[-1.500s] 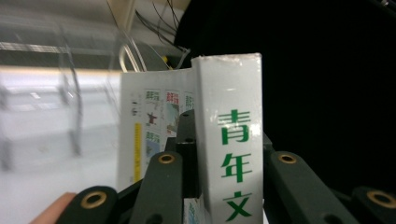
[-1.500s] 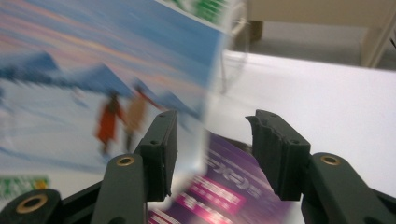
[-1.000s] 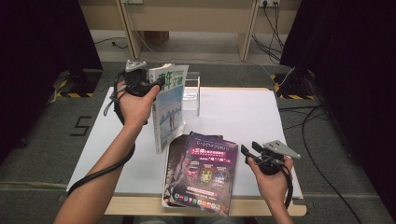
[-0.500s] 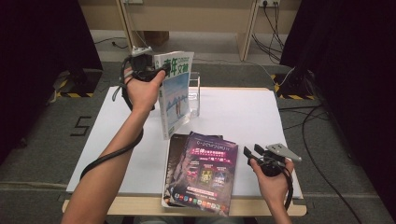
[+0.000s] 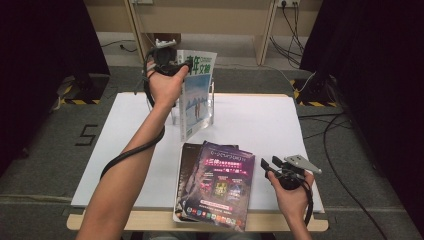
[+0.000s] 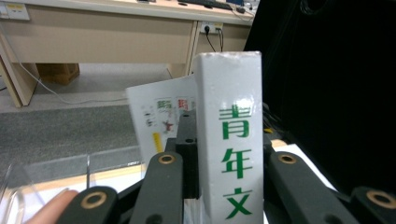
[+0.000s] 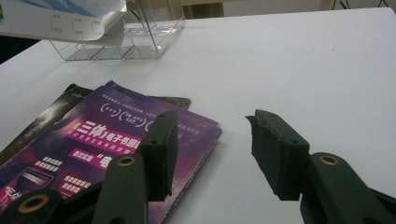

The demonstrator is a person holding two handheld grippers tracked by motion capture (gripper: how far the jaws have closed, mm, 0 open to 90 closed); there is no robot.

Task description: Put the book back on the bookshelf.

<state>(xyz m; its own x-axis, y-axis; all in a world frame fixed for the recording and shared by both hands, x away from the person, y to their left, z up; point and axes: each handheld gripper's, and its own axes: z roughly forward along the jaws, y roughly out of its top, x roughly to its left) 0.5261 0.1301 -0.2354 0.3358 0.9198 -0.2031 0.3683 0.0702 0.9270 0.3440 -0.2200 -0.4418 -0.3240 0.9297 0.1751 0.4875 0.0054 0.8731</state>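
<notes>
Between the clamped jaws of the left gripper point(image 6: 224, 163) stands a white green-lettered magazine point(image 5: 196, 92), lifted above the clear acrylic holder point(image 5: 212, 107), while the right gripper point(image 7: 212, 149) gapes empty beside the purple magazine point(image 7: 112, 144).

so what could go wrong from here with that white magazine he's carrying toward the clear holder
The left gripper pinches the white magazine only at its top edge, so it hangs and could swing or slip. Its lower edge hangs close to the clear holder and might catch the rim or push the light holder instead of dropping in. The right gripper is open over the table beside the purple magazine, so nothing steadies the holder.
</notes>
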